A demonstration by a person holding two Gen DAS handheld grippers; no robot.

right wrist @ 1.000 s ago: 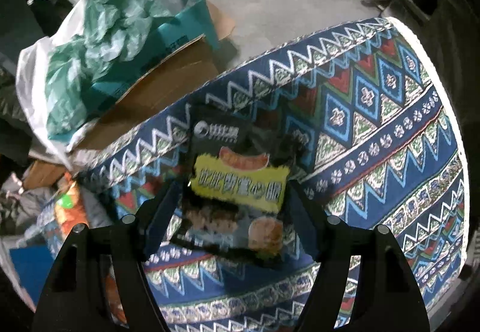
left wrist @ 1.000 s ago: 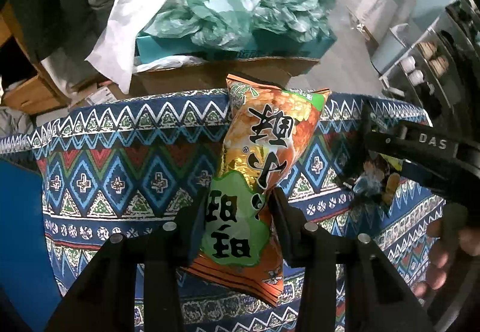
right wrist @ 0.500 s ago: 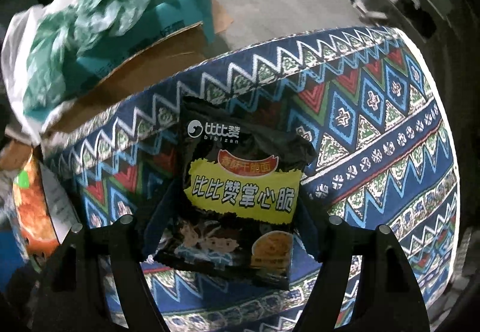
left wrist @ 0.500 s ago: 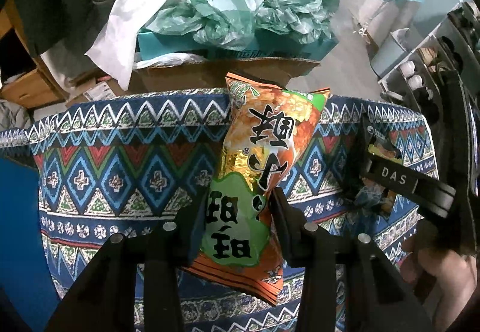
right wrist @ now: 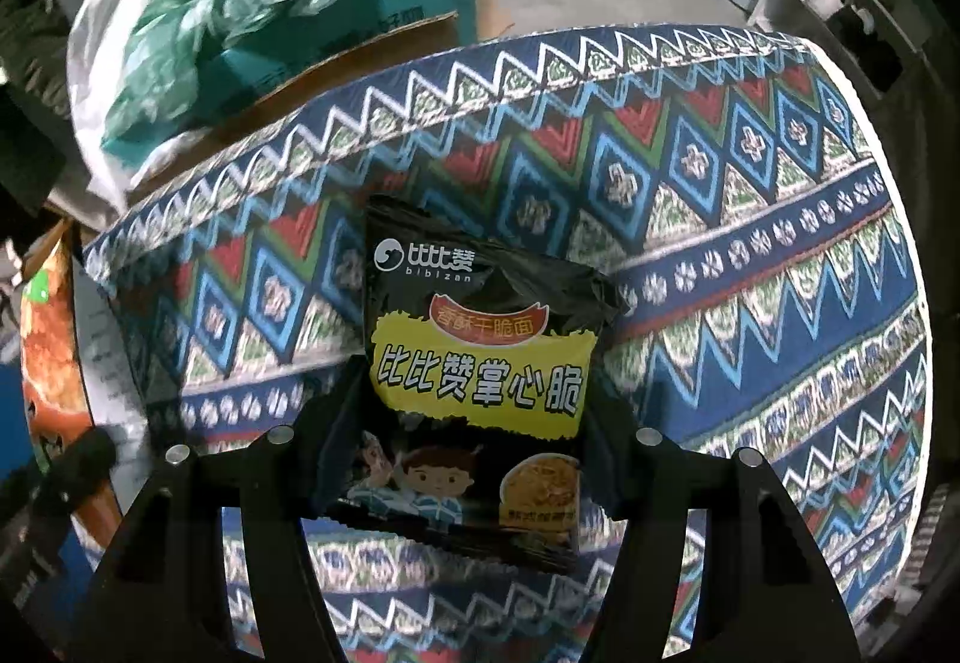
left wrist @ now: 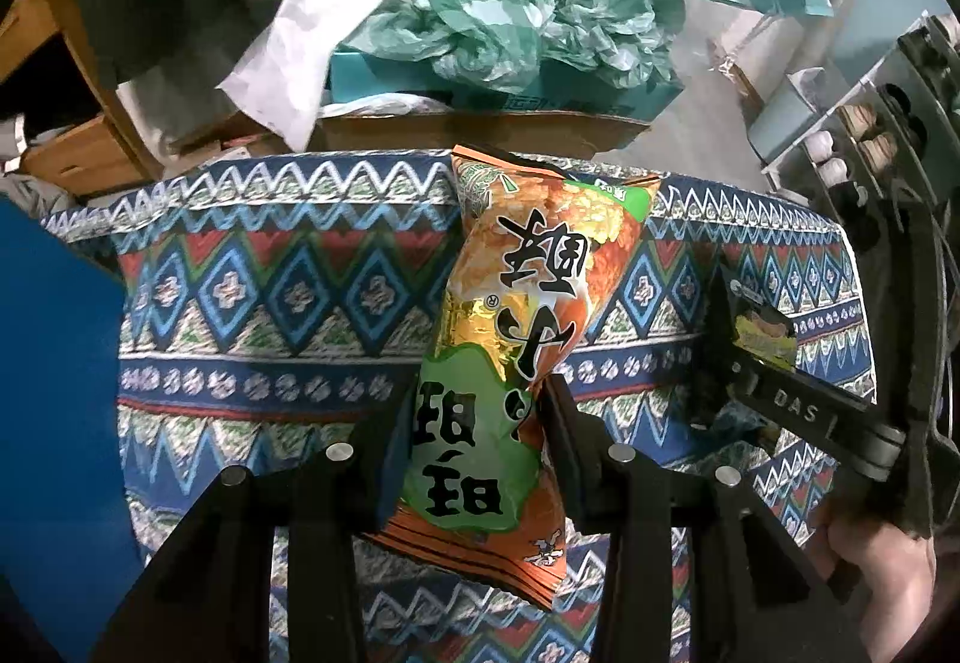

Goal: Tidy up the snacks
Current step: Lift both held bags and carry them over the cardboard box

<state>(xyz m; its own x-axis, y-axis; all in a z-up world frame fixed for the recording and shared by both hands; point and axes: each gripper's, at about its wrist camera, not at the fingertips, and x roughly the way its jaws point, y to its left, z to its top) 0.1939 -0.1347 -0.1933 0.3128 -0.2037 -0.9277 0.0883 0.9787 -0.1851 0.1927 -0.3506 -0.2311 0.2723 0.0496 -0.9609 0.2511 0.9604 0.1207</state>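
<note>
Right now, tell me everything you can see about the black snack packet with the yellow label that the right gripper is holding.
The black glossy plastic snack packet is squarish and crinkled, sealed along its top and bottom edges. It carries a white logo near the top, a red banner, a jagged yellow panel with black Chinese characters, and cartoon children beside a bowl picture below. The right gripper pinches its lower sides, holding it upright above the blue patterned tablecloth. In the left wrist view it shows edge-on.

Orange snack bag (left wrist: 516,357) with green patch, gold foil, black characters. Black snack packet (right wrist: 480,381) with yellow band, red label, cartoon kids. Surface cloth (right wrist: 750,219) navy with blue diamonds, red triangles, white zigzags. Both claws black. Teal box (left wrist: 498,90), upper centre.
</note>
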